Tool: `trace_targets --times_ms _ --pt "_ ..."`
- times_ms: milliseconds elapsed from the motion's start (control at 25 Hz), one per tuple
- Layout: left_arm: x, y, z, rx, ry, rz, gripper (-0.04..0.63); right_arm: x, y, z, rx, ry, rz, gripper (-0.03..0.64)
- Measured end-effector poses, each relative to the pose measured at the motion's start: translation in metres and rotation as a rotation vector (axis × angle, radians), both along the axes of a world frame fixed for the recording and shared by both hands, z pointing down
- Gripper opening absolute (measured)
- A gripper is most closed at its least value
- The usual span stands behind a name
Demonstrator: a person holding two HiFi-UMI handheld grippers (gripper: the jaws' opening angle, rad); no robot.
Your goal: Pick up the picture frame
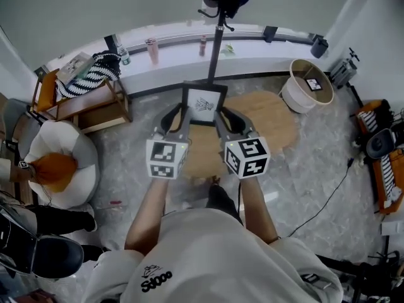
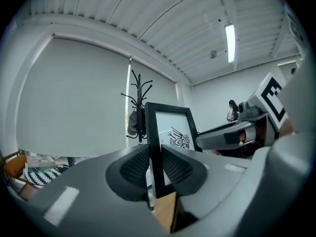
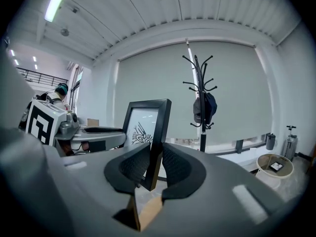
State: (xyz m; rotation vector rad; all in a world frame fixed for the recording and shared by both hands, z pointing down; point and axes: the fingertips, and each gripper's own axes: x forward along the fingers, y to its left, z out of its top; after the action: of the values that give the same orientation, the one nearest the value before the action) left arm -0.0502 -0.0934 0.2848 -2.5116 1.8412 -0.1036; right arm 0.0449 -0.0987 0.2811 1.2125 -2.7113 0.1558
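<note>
Nearest to the head camera: a white shirt (image 1: 208, 257) and two bare forearms, stretched forward. At the end of each forearm, a marker cube, the left one (image 1: 166, 158) and the right one (image 1: 247, 156), side by side. Just beyond the cubes, the left gripper (image 1: 184, 117) and the right gripper (image 1: 221, 117), pointing forward and turned a little toward each other.

Between them, the picture frame (image 1: 204, 104): black, upright, with a white sheet and a small dark drawing turned toward the person. In the left gripper view, jaws pinching the left side bar of the frame (image 2: 170, 132), with both ribbed pads (image 2: 134, 168) against it. In the right gripper view, the same on the other side, jaws clamped on the right side bar (image 3: 157, 127). Lower corners of the frame hanging free, above the round wooden table (image 1: 271, 122) and apart from it.

Farther out on the left, a white beanbag (image 1: 79, 166) with something orange (image 1: 55, 168) on it. Beyond that, a wooden shelf (image 1: 82, 103) carrying a striped bag (image 1: 95, 74). On the right, a round basket (image 1: 297, 96) on the floor. Behind the table, a black coat rack (image 1: 218, 36) with a dark garment at the top. Farthest, a white sill (image 1: 170, 60) along the curved wall, with a few bottles (image 1: 152, 49) standing on it.
</note>
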Motion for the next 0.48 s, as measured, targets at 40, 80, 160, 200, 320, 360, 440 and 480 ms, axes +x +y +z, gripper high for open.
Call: trace_targets --times_ms 40,80,160,200,320,360,440,480 --pt "0.002 0.003 -0.006 0.014 -0.007 0.000 0.081 0.001 0.002 -0.005 0.011 -0.002 0.000 0.080" --pt "0.003 0.006 -0.013 0.032 -0.015 0.002 0.081 0.003 0.005 -0.009 0.022 -0.004 -0.001 0.080" --pt "0.006 0.013 -0.026 0.073 -0.028 0.007 0.081 0.004 0.010 -0.018 0.043 -0.008 -0.003 0.080" --pt "0.006 0.016 -0.032 0.091 -0.034 0.009 0.081 0.004 0.013 -0.022 0.055 -0.011 -0.005 0.080" --pt "0.007 0.025 -0.047 0.126 -0.046 0.016 0.083 0.005 0.021 -0.036 0.087 -0.018 -0.007 0.080" --pt "0.008 0.027 -0.051 0.134 -0.046 0.019 0.083 0.005 0.024 -0.040 0.096 -0.019 -0.008 0.080" --pt "0.007 0.030 -0.056 0.145 -0.046 0.023 0.083 0.005 0.028 -0.046 0.107 -0.019 -0.012 0.080" --pt "0.007 0.032 -0.059 0.150 -0.047 0.023 0.083 0.005 0.030 -0.048 0.111 -0.019 -0.014 0.080"
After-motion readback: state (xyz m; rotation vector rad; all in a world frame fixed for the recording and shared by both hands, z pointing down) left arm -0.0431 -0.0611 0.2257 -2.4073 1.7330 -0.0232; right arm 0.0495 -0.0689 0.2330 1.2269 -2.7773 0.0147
